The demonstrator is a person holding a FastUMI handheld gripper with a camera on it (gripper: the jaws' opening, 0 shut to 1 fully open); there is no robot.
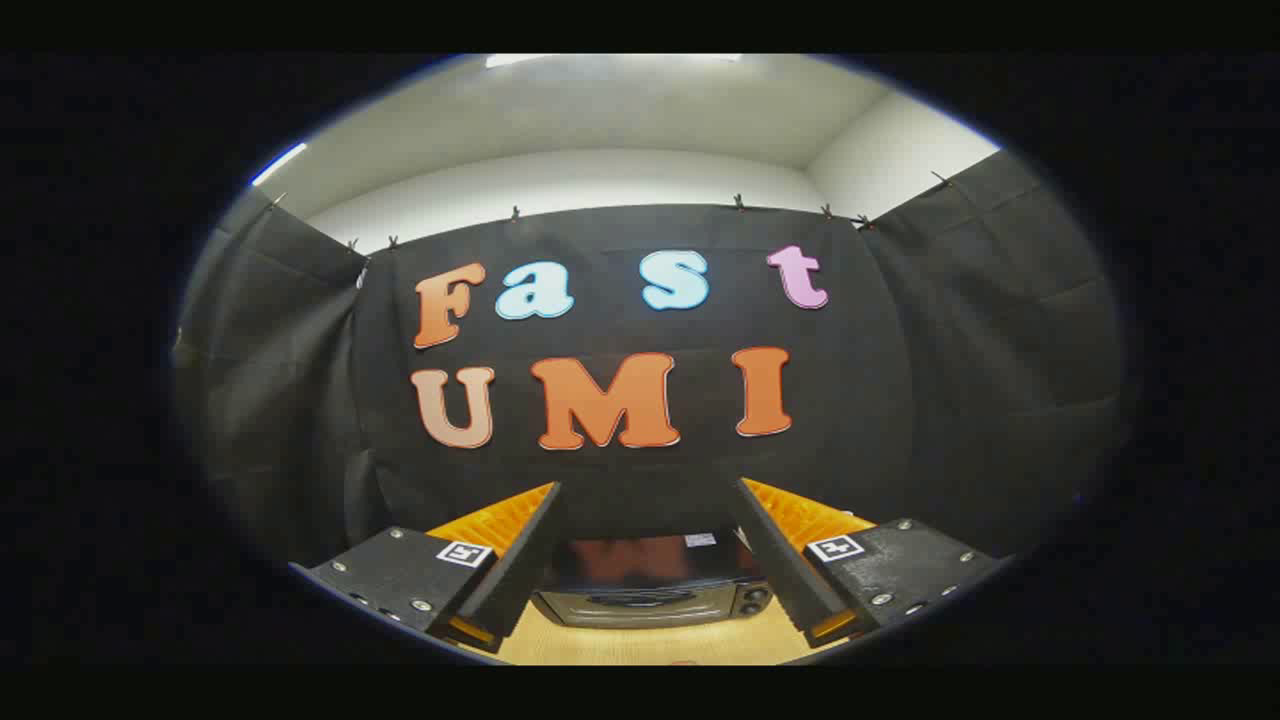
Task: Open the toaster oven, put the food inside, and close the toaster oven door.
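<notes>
Gaping wide, jaws empty; toaster oven (650, 585) seemingly beyond.

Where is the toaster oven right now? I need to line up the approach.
In the gripper view the toaster oven sits on the wooden table, beyond and framed between the open gripper fingers, before the black cloth wall.

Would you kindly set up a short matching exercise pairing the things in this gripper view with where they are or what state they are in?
Things:
1. toaster oven
2. gripper
3. table
4. oven knobs

Places or states:
A. open, holding nothing
B. under the oven
C. between the fingers, door shut
D. at the oven's right end

Pairs: 1-C, 2-A, 3-B, 4-D
</notes>
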